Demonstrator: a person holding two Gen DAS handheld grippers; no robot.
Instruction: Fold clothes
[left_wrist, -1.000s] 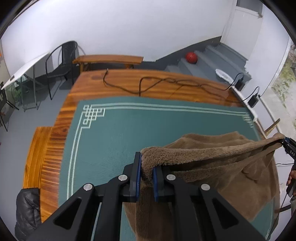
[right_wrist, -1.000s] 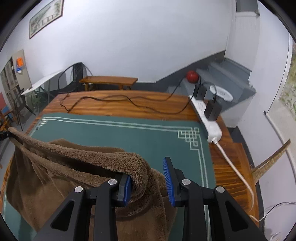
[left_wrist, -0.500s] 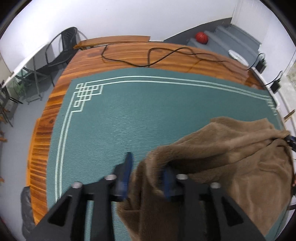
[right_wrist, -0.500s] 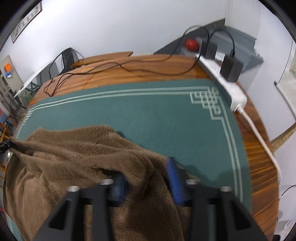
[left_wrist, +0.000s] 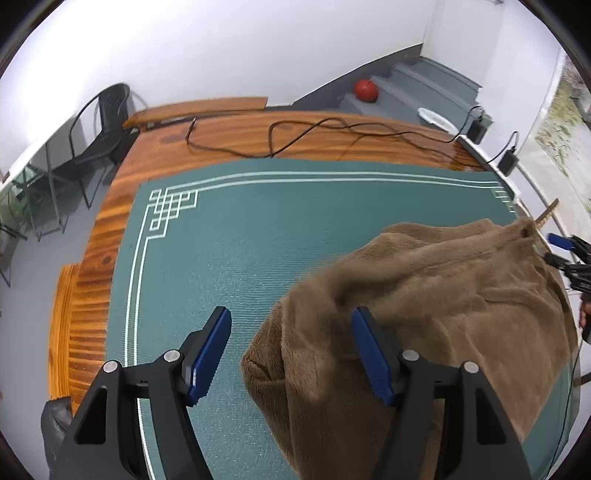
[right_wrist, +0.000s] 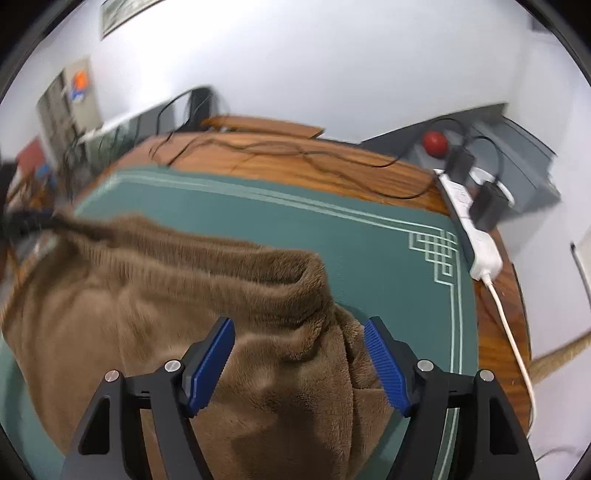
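We saw the plush brown fleece garment (left_wrist: 424, 306) lying rumpled on the ribbed green mat (left_wrist: 236, 243). Our left gripper (left_wrist: 291, 350) and right gripper (right_wrist: 299, 360) gaped wide, released. Only the right view showed the white power strip (right_wrist: 476, 236).

Brown fleece garment (left_wrist: 424, 295), thick plush pile, lies bunched on the green mat (left_wrist: 258, 240), folded over on itself with a raised rolled edge (right_wrist: 258, 266) across its top. It occupies the mat's near portion, well short of the mat's far white border lines. Surface rumpled, not flat.
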